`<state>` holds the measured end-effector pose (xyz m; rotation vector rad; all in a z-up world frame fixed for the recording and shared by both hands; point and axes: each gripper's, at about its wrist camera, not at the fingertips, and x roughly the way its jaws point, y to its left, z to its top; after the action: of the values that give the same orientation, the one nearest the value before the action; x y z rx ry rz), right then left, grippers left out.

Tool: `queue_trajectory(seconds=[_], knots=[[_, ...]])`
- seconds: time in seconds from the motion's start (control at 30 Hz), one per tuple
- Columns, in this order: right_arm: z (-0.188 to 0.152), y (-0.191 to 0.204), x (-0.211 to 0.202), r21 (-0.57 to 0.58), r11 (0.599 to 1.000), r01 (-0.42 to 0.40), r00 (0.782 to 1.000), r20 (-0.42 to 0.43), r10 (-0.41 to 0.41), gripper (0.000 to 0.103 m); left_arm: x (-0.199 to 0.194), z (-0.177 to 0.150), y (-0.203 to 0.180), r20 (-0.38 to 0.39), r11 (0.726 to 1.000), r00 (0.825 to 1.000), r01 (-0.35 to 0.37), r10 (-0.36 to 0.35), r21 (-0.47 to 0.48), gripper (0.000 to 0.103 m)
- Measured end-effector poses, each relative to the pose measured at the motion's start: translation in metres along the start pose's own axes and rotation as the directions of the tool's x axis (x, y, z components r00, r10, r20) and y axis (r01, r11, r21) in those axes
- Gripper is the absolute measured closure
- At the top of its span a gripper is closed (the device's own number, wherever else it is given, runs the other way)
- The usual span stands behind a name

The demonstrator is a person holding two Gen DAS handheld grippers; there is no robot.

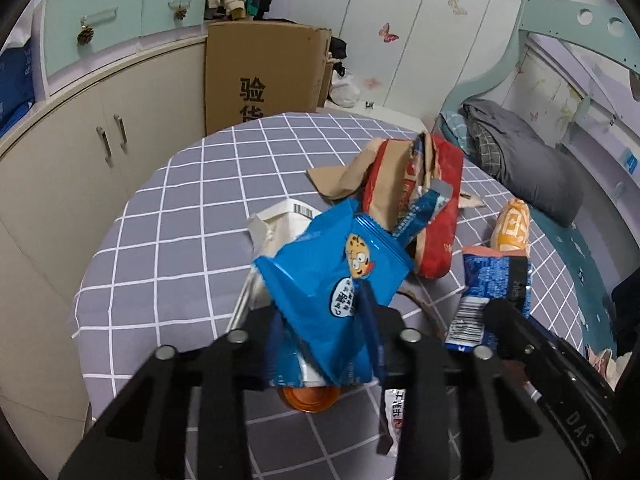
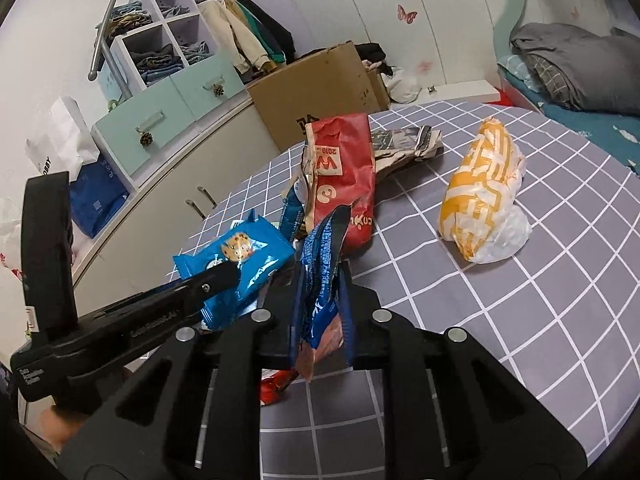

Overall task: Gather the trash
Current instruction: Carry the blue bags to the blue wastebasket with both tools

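The left gripper (image 1: 320,332) is pinching a light-blue cookie wrapper (image 1: 328,280) by its near edge, and the wrapper stands up crumpled between the fingers, just above the checked table (image 1: 168,248). The right gripper (image 2: 320,304) is pressed together on a dark-blue wrapper (image 2: 320,272), nipped in a folded bunch with its torn pinkish end hanging below the fingers. Both are thin foil film, I would judge: next to no weight, floppy, slick, and noisy rather than fragile, so a hold on a doubled fold or a sealed seam ought to keep better than one on a single loose flap, which could slide out. The rest of the trash lies further out on the table. A red bag (image 2: 344,184) slumps at the middle, soft and likely empty, best taken at its crimped top. Behind it sits crumpled brown paper (image 1: 340,176), stiff enough to grab at any ridge. To the far right lies an orange-and-white bag (image 2: 480,200), puffy and rounded, so it may hold something; its knotted or bunched white end looks the safest place to pinch. A white wrapper (image 1: 280,220) lies under the cookie wrapper, and something orange (image 1: 310,400) shows below the left gripper, too hidden to name.
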<state>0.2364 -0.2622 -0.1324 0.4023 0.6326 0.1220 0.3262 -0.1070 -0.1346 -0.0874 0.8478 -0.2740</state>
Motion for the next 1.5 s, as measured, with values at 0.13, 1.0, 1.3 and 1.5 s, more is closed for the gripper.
queue_trajectory(seconds=[0.13,1.0,1.3,1.5], knots=[[-0.001,0.006,-0.004,-0.007,1.000,0.001,1.000,0.008,-0.001,0.087,-0.013,-0.003,0.011,0.039,0.998,0.998,0.057,-0.056,-0.034,0.094],[-0.022,0.171,0.005,-0.253,0.961,-0.115,0.992,0.022,0.124,0.086,-0.121,-0.054,0.158,0.352,0.937,0.928,0.222,-0.119,-0.271,0.097],[-0.099,0.296,0.076,-0.422,0.843,-0.334,0.939,-0.226,0.259,0.086,-0.133,-0.116,0.282,0.206,0.873,0.930,-0.188,0.306,-0.450,0.096],[-0.191,0.345,0.193,-0.456,0.798,-0.393,0.867,-0.474,0.156,0.086,-0.072,-0.157,0.366,0.009,0.789,0.938,-0.286,0.347,-0.544,0.096]])
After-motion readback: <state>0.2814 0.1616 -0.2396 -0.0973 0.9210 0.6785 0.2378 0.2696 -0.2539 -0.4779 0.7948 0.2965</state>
